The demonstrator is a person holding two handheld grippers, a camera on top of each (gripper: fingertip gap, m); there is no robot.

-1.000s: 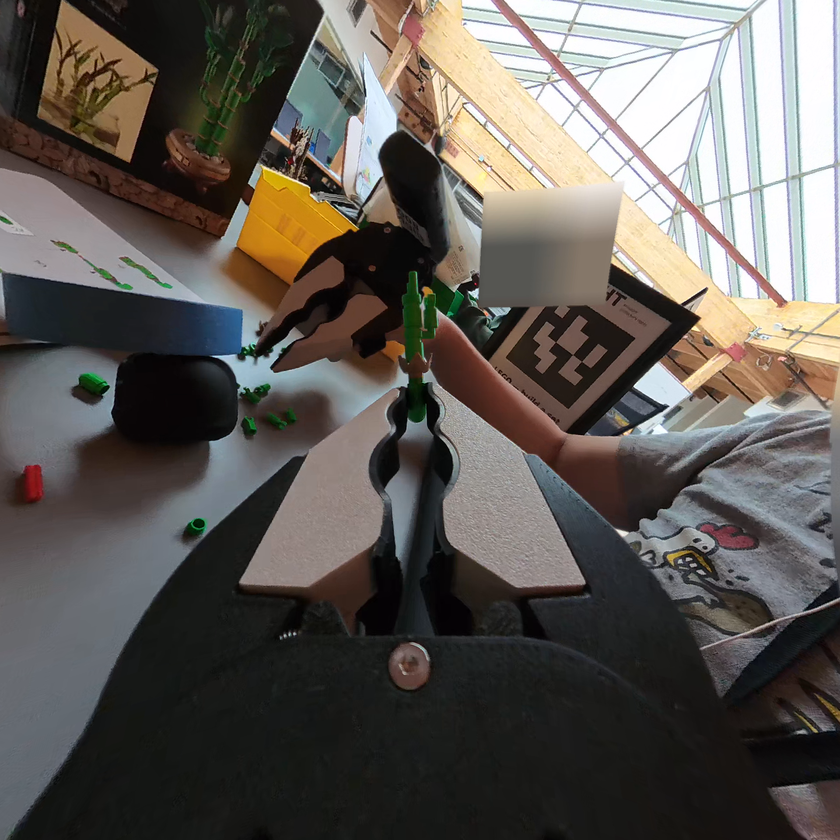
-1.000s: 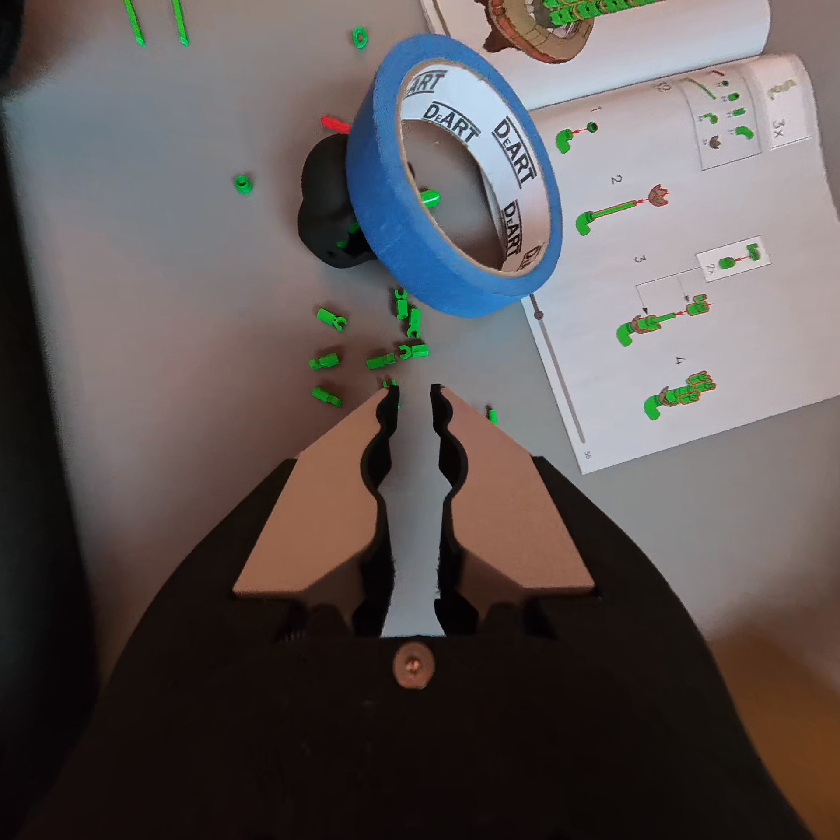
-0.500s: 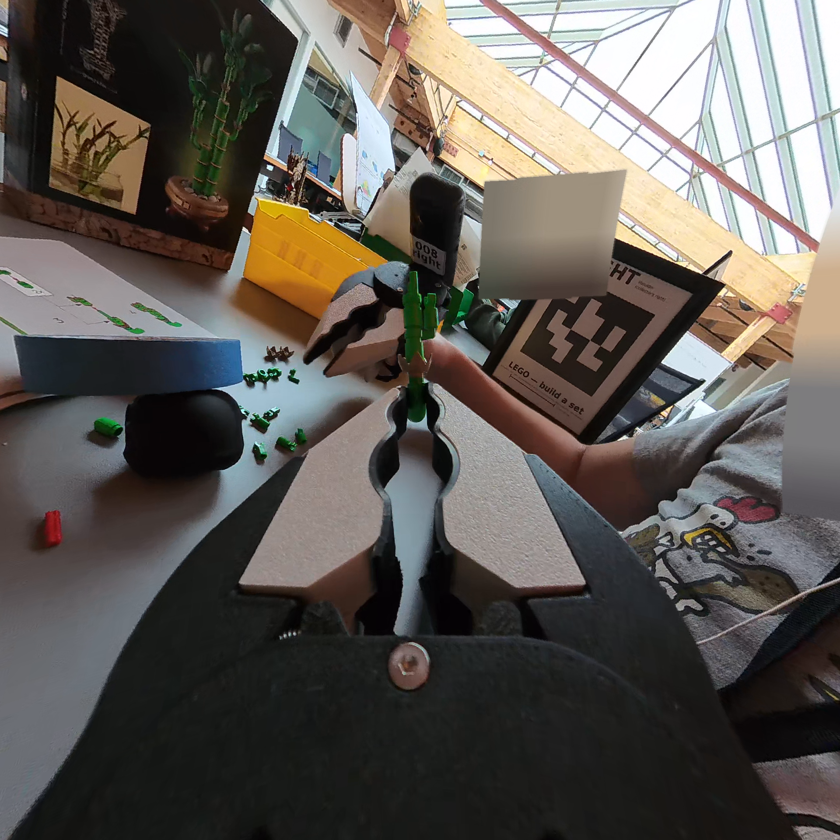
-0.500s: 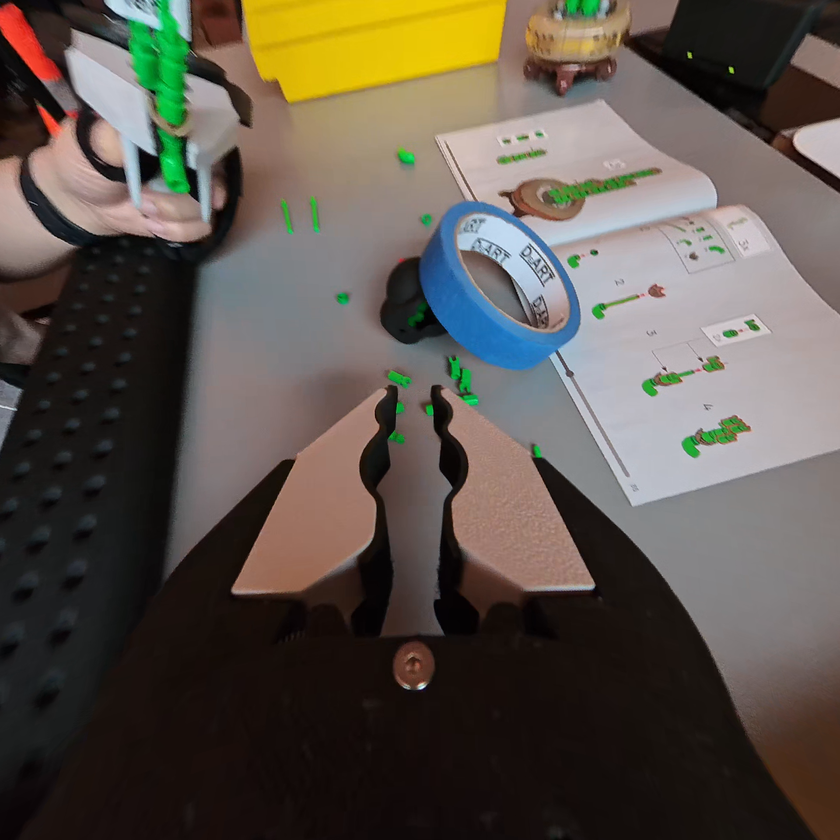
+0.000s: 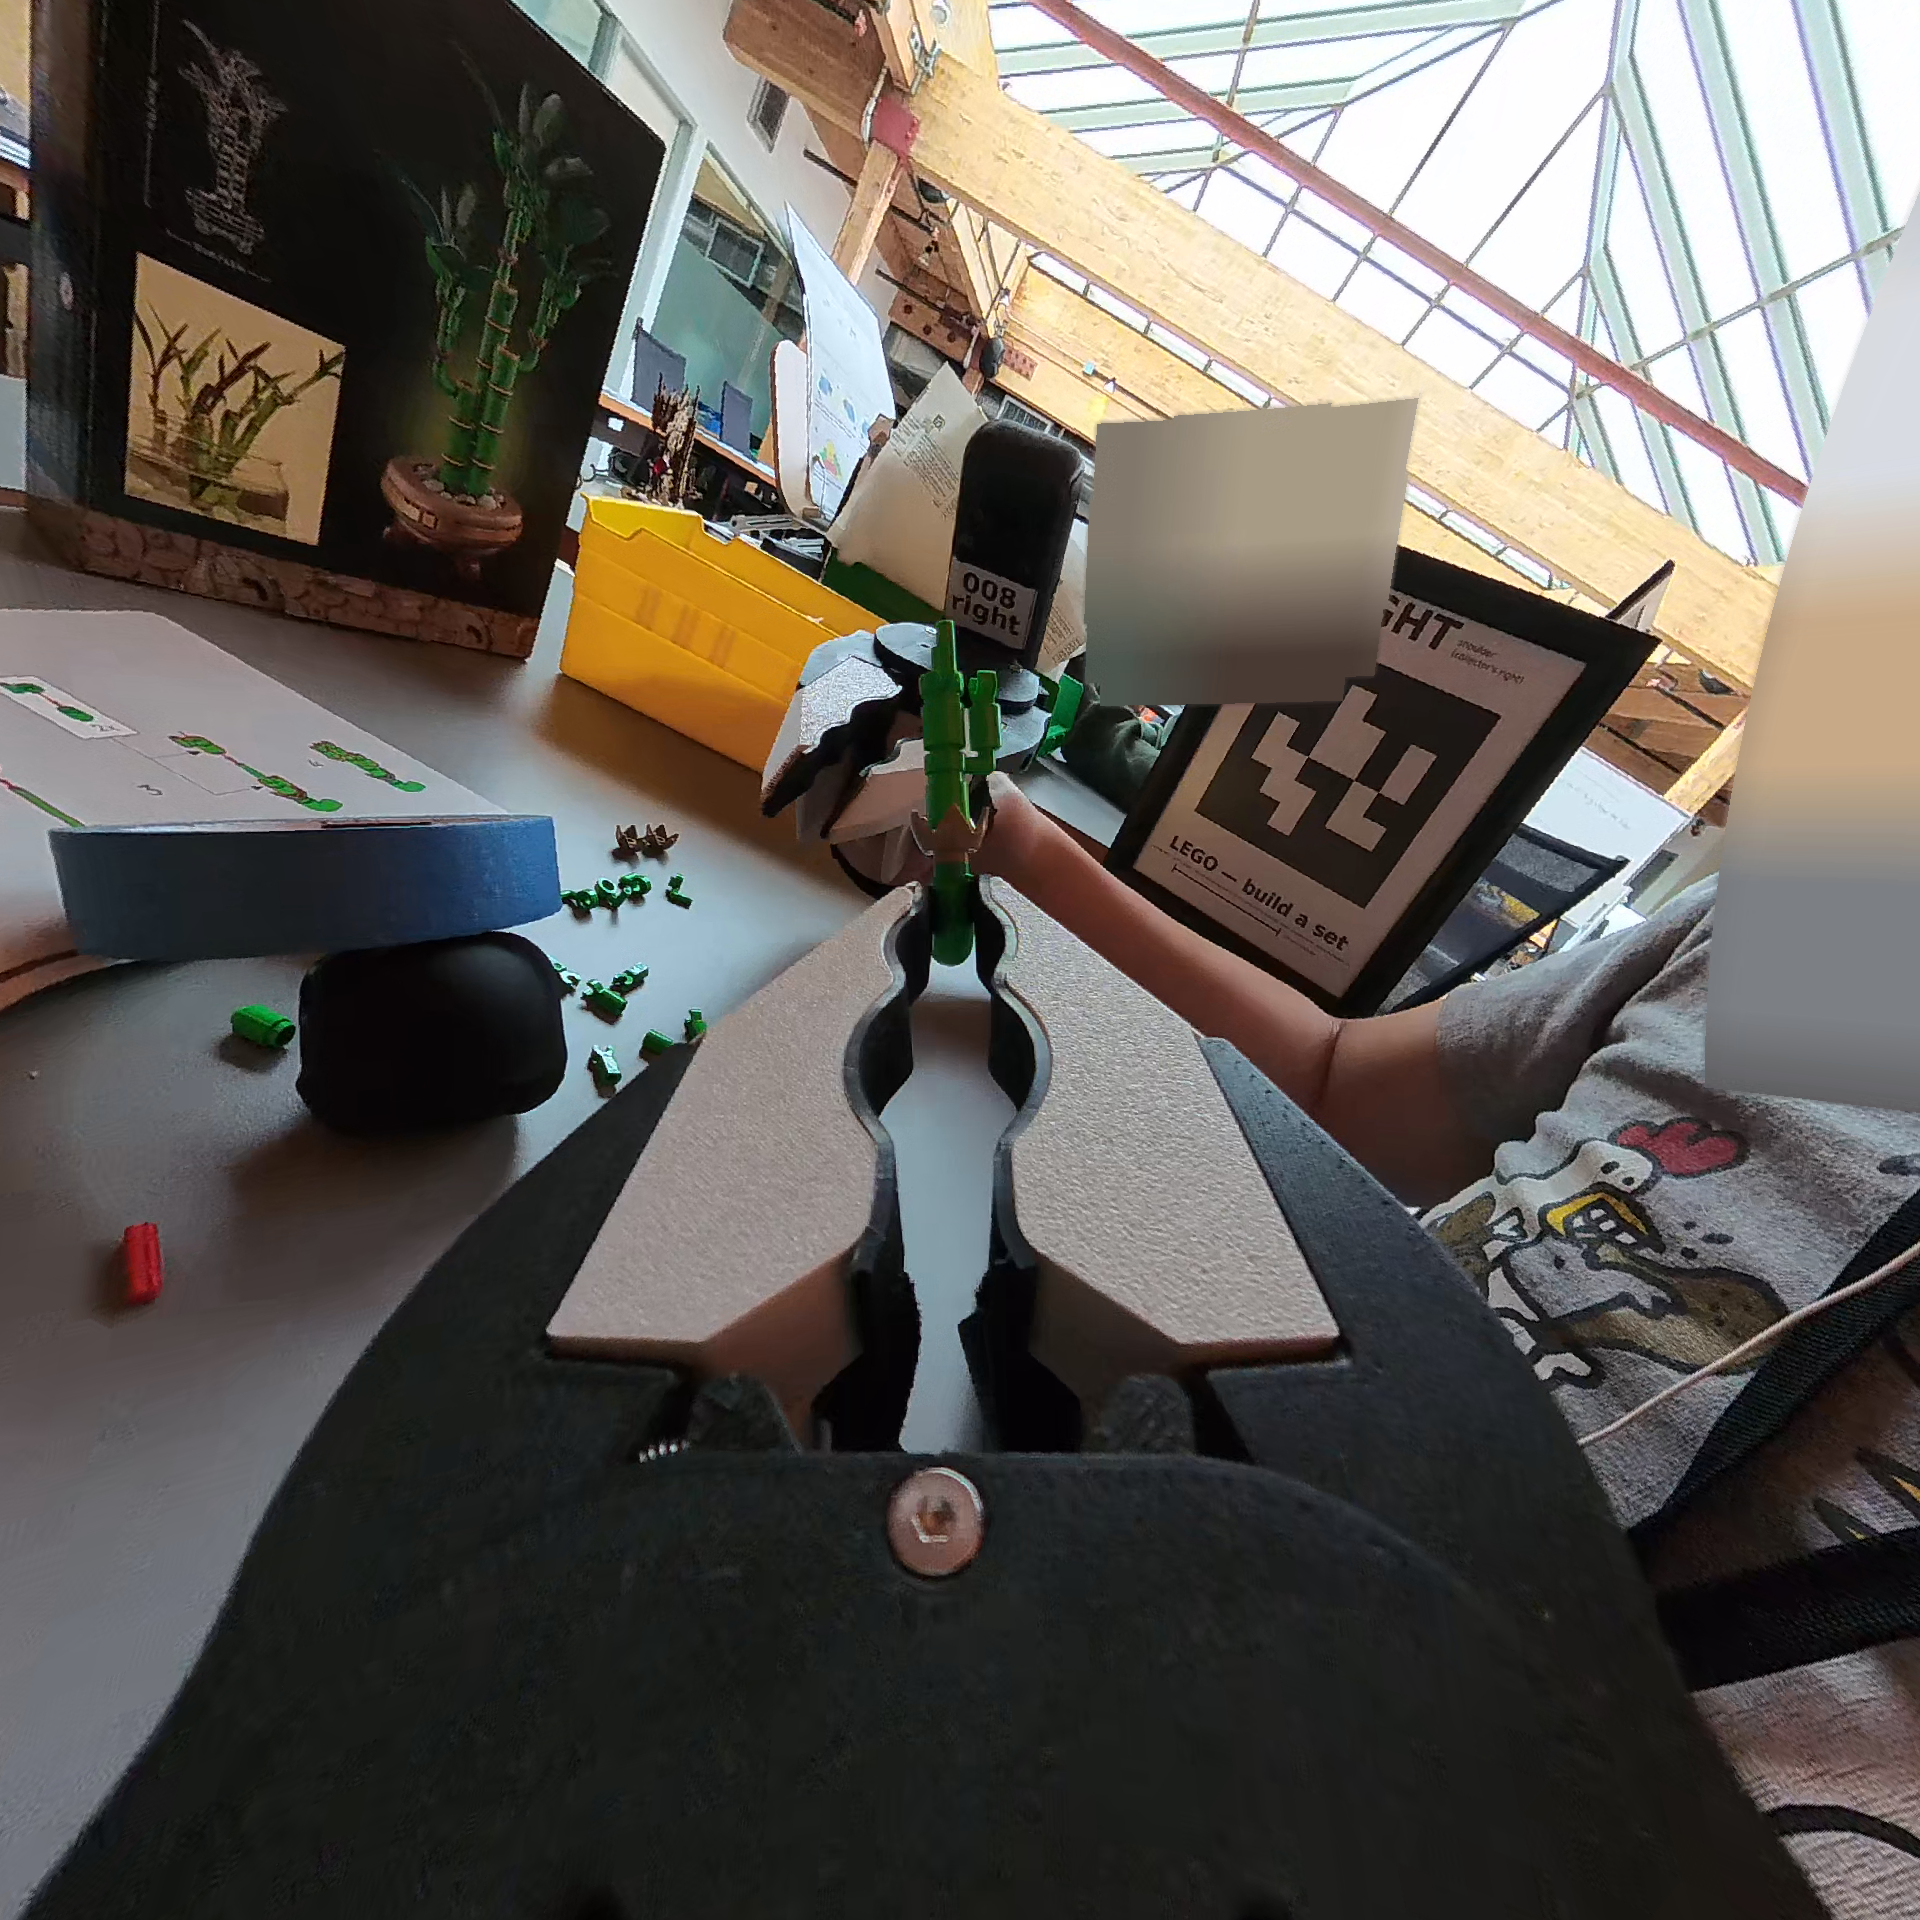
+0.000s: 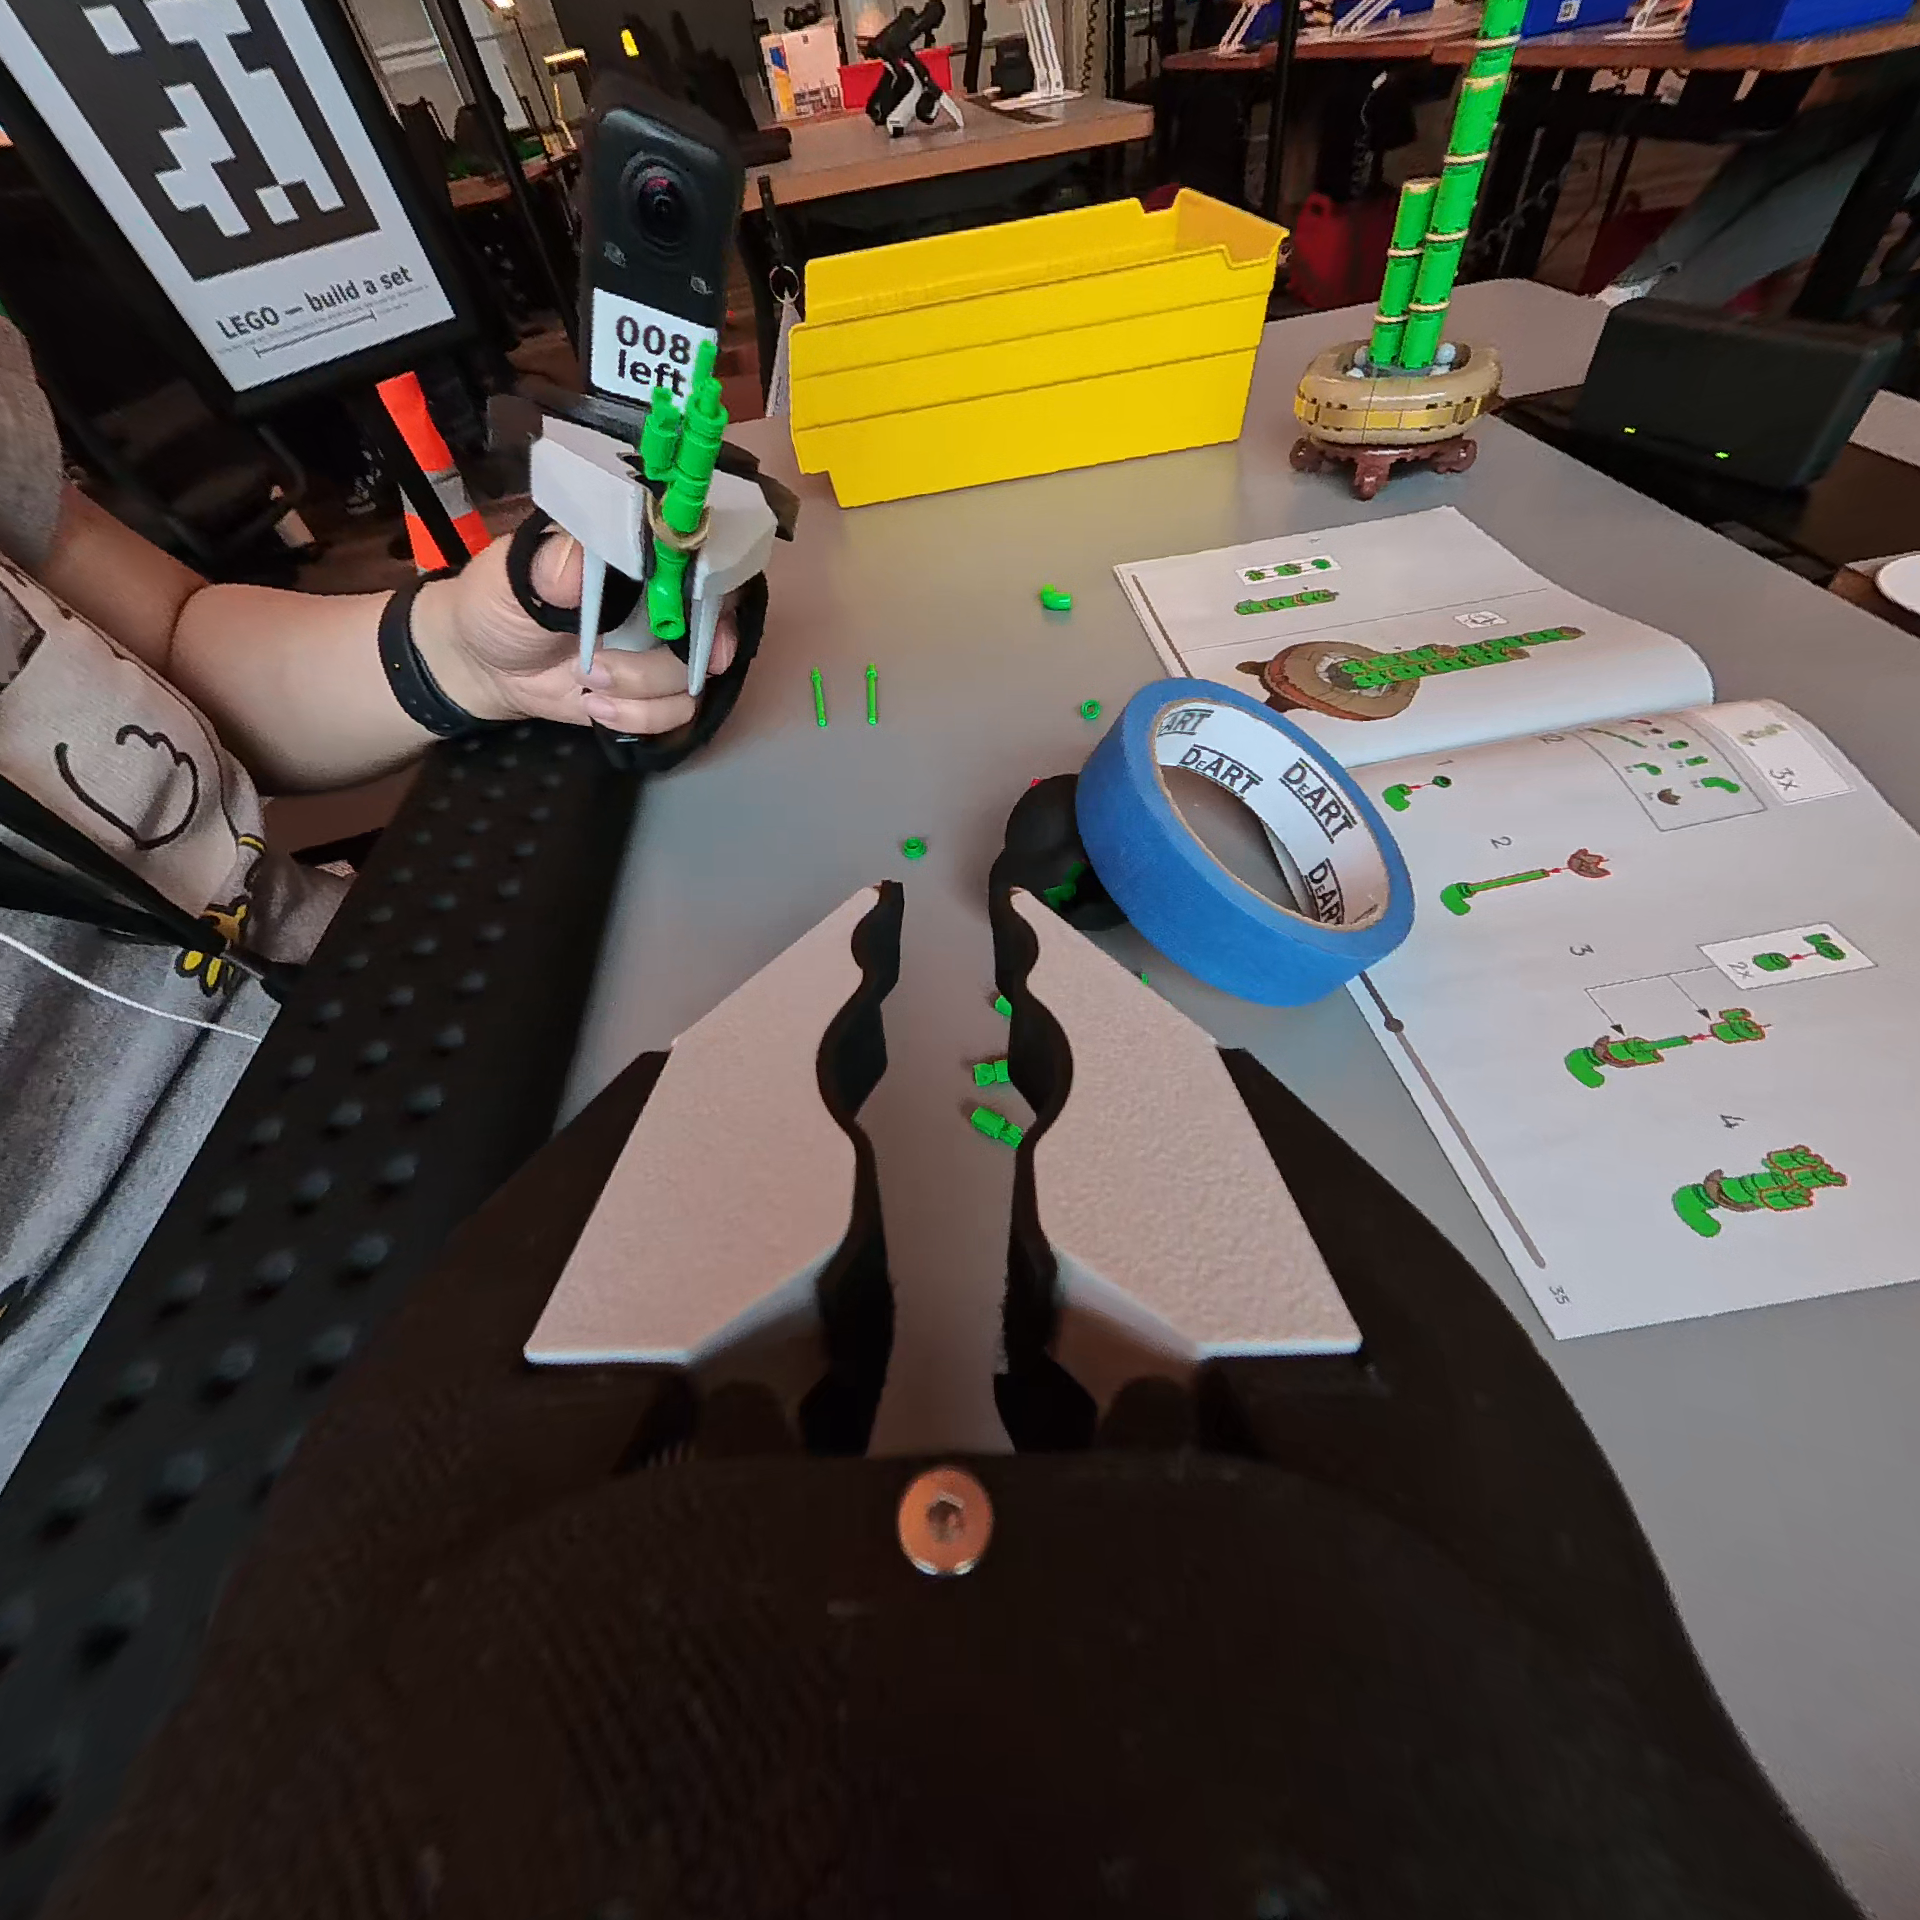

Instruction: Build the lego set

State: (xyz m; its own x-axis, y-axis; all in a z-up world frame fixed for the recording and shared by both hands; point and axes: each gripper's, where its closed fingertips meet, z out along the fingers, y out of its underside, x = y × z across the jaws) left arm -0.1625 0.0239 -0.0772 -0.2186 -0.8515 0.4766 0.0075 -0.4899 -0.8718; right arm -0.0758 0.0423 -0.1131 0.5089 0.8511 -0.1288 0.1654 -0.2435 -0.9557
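My left claw is clamped on one finished green stalk; my right claw stands apart, empty. Many loose green pieces remain unbuilt.

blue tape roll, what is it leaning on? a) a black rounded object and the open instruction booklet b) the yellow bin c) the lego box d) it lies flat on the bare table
a: the blue tape roll sits tilted, one side propped on the black rounded object, the other on the open instruction booklet.

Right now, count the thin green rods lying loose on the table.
2: the thin green rods lie side by side near the left gripper. Others may be hidden.
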